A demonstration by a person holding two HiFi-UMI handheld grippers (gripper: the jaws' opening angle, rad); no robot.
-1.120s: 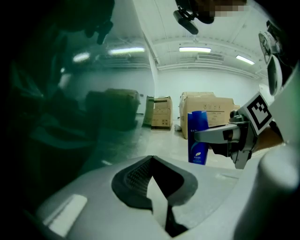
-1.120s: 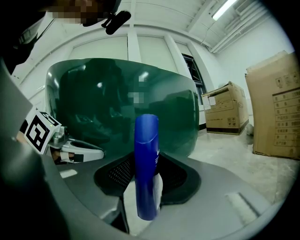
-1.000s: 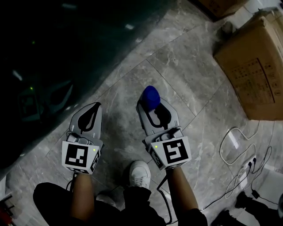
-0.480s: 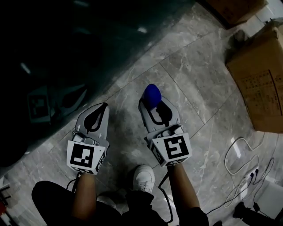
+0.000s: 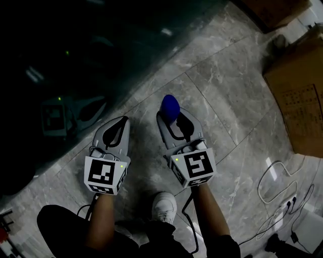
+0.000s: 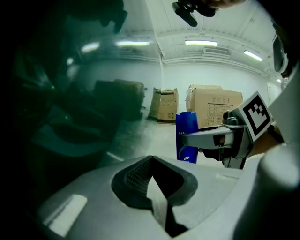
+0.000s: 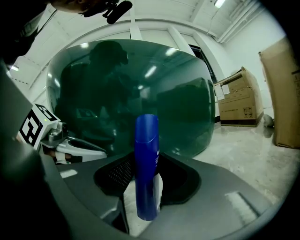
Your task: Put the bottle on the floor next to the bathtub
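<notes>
Open marble floor (image 5: 222,85) runs between the dark bathtub (image 5: 75,45) on the left and cardboard boxes (image 5: 298,106) on the right — loose cables (image 5: 259,184) clutter the near right.

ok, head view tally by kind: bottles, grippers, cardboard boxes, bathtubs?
bottle: 1
grippers: 2, left gripper and right gripper
cardboard boxes: 2
bathtub: 1
total: 6
</notes>
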